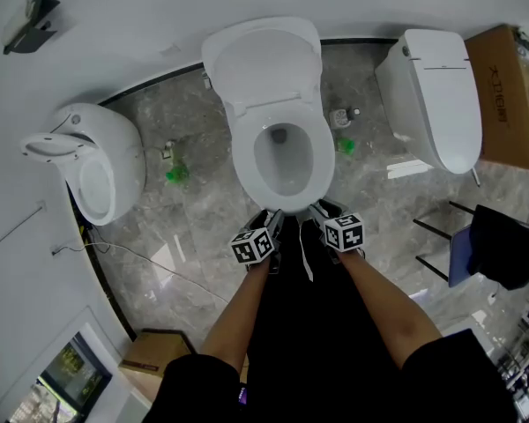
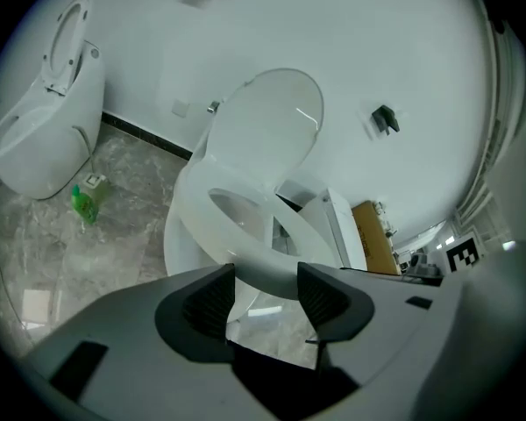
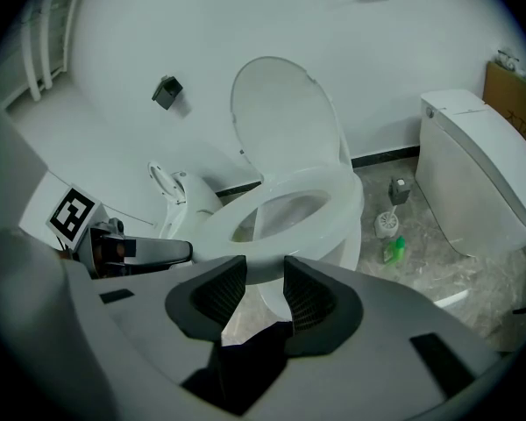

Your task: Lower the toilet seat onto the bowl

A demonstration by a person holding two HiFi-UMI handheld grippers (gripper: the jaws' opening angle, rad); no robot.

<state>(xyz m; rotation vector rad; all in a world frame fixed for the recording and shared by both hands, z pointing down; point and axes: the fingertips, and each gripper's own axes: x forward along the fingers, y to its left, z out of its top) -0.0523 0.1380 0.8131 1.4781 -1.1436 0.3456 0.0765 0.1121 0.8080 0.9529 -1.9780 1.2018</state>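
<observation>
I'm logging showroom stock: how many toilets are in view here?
3. The middle toilet, lid up, is straight ahead. The left toilet stands by the curved wall. The right toilet stands beside the cardboard box. Others may stand outside the view.

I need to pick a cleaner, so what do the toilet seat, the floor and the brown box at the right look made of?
Toilet seat: smooth, glossy white, probably plastic, possibly ceramic; soft highlights show on it.
Floor: polished grey veined stone or stone-look tile; it mirrors light.
Brown box: matt cardboard, by its colour and printed side.
</observation>
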